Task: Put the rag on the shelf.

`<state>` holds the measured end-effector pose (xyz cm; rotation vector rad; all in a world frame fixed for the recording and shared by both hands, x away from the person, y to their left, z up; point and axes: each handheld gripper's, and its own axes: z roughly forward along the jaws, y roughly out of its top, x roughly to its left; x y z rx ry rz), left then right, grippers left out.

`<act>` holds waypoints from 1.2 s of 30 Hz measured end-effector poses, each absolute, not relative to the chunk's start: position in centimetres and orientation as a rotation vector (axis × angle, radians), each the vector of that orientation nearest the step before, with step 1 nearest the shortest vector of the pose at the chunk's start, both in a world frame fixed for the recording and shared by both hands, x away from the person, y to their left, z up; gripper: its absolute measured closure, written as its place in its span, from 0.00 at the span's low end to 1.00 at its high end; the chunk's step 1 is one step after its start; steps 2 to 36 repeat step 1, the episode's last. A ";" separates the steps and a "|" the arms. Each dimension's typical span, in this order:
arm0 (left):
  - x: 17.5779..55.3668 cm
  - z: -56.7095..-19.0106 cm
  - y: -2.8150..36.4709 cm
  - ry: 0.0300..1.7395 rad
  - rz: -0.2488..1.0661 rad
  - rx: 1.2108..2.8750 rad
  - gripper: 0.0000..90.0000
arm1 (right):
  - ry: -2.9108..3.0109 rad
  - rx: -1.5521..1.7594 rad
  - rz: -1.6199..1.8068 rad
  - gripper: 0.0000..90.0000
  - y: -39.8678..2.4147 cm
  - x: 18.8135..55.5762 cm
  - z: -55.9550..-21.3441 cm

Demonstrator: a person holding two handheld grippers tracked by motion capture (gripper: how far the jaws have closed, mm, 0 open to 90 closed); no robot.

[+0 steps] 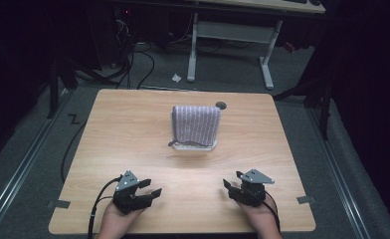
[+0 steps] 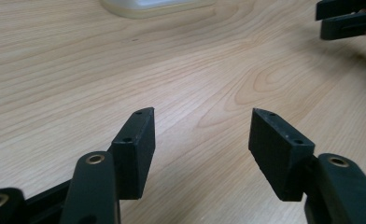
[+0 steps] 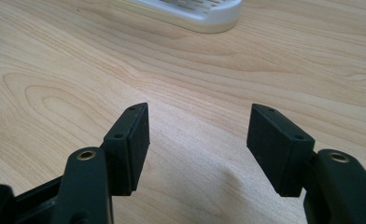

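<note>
Lilac knitted cloth (image 1: 196, 124) on white rack (image 1: 195, 146), no legible writing.

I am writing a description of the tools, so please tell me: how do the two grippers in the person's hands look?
Both the left gripper and the right gripper are black, each topped with a grey three-cornered plate. Each has two flat, rectangular black pads with small screw holes, on arms with brass-coloured rivets. A black cable trails from the left one. No sleeves are visible on the hands.

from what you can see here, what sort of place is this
Probably a lab or workshop recording bay: a light wooden table on grey carpet, black cables on the floor behind it, and a white-legged desk frame beyond.
</note>
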<state>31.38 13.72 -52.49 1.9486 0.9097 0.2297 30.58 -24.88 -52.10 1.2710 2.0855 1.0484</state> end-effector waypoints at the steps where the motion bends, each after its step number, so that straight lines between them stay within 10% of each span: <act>1: 31.3 -52.5 13.6 0.895 0.255 1.967 0.44 | 2.084 1.268 1.050 0.44 -24.8 30.5 -52.1; 36: 31.3 -52.5 13.6 0.895 0.255 1.967 0.44 | 2.084 1.268 1.050 0.44 -24.8 30.5 -52.1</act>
